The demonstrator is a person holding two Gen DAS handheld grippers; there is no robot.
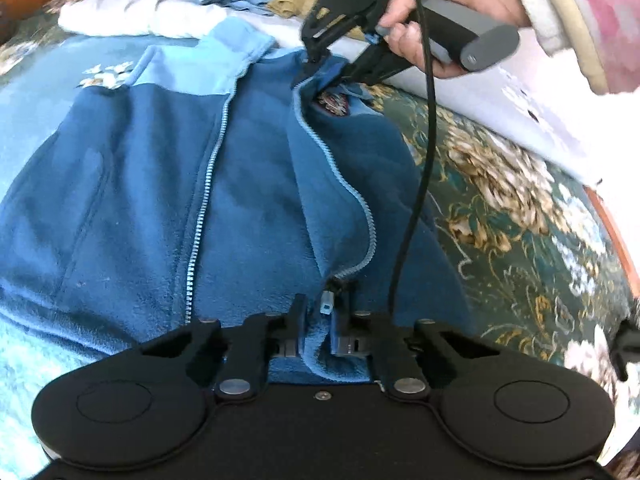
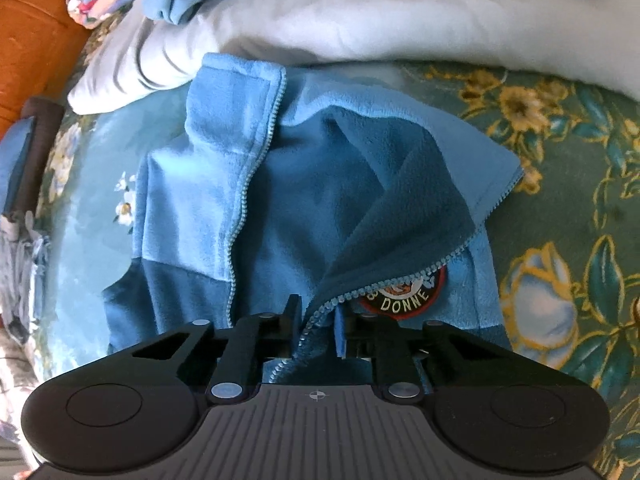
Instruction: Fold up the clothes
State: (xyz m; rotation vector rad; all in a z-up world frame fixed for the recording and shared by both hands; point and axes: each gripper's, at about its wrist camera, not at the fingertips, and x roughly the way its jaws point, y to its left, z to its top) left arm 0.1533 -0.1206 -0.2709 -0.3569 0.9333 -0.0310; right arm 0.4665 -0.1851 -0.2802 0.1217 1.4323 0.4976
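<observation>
A blue fleece zip jacket (image 1: 140, 200) lies open on a floral bedspread, dark blue body with a light blue collar. My left gripper (image 1: 320, 312) is shut on the jacket's right front panel near the hem, by the zipper pull (image 1: 326, 302). My right gripper (image 1: 320, 72) is seen in the left wrist view, shut on the same panel's zipper edge near the collar. In the right wrist view the right gripper (image 2: 318, 316) pinches that zipper edge of the jacket (image 2: 200, 200), beside a round "DONNE" patch (image 2: 404, 300).
The green floral bedspread (image 1: 520, 220) lies under the jacket. A pile of white and light blue clothes (image 2: 320, 12) sits beyond the collar. An orange wooden bed frame (image 2: 28, 40) is at the far left. A black cable (image 1: 424, 140) hangs from the right gripper.
</observation>
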